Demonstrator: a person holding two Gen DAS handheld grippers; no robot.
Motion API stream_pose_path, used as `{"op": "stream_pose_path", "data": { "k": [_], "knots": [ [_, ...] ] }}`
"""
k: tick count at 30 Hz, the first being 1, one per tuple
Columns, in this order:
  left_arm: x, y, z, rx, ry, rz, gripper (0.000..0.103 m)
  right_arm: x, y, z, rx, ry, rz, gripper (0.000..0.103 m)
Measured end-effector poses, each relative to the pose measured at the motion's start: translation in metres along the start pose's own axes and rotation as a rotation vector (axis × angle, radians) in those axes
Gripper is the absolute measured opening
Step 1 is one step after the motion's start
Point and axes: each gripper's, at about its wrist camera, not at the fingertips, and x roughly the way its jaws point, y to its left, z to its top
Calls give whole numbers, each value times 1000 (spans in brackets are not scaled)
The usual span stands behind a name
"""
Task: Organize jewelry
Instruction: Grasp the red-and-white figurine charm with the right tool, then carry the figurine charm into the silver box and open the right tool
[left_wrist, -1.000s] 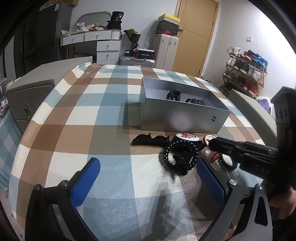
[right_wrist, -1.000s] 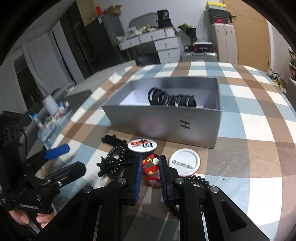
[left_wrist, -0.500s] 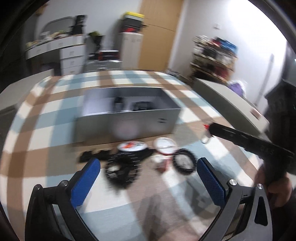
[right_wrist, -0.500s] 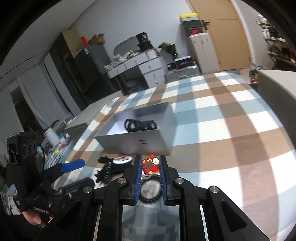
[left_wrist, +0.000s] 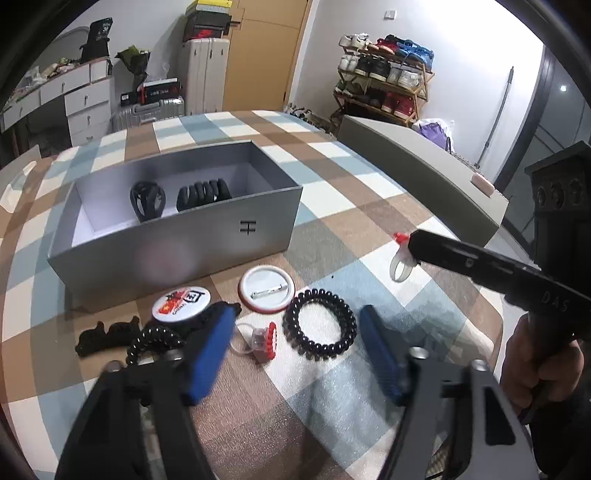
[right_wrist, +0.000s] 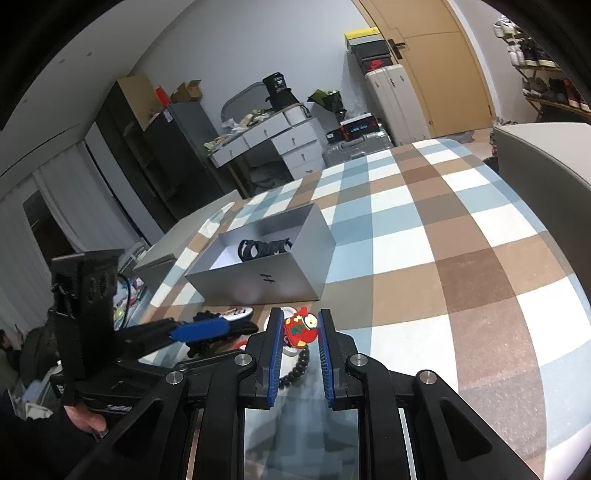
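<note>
Jewelry pieces lie on the checked tablecloth (left_wrist: 369, 177) in front of the grey box (left_wrist: 177, 243), and I work with both grippers above them. My right gripper (right_wrist: 301, 330) is lifted over the cloth and its blue pads are clamped on a red cartoon ring (right_wrist: 300, 329); from the left wrist camera I see the clear band of this ring (left_wrist: 400, 266) hanging below the gripper tip, to the right of the box. My left gripper (left_wrist: 297, 345) stays low over the near part of the table with its jaws wide apart, not touching anything as far as I can tell. Between its pads lie a black spiral hair tie (left_wrist: 319, 325) and, just left of it, a second ring with a red top (left_wrist: 260, 338) resting on its side. A white pin badge (left_wrist: 266, 290) lies face down just beyond the hair tie, and a printed badge (left_wrist: 181, 304) lies to its left, near the front wall of the box. Further left I see a black hair claw (left_wrist: 107, 334) and another black coiled tie (left_wrist: 155, 341), partly hidden by the left pad. Inside the box are two dark items, a black clip (left_wrist: 147, 201) and a thick black coil (left_wrist: 203, 194), both near the far wall.
</note>
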Motion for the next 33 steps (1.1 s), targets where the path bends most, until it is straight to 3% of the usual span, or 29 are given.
{"op": "stream_pose_path", "data": {
  "k": [2,11,13,16,24,33],
  "knots": [
    [2,-2,-1,7,11,7,56,-1,0,-1,2,-3,6,17],
    [14,0,-4,0,77,48,26,-5,-2,-3,2,-13,12,18],
    [12,0,-6,-2,68,46,25,-5,-2,-3,3,-14,11,18],
    [12,-2,-5,15,68,70,10,-6,-2,-3,10,-14,12,18],
    [0,-2,-3,5,39,66,10,-6,4,0,-5,-14,15,18],
    [-33,0,11,-14,-59,28,10,-3,22,14,-44,-27,48,18]
  ]
}}
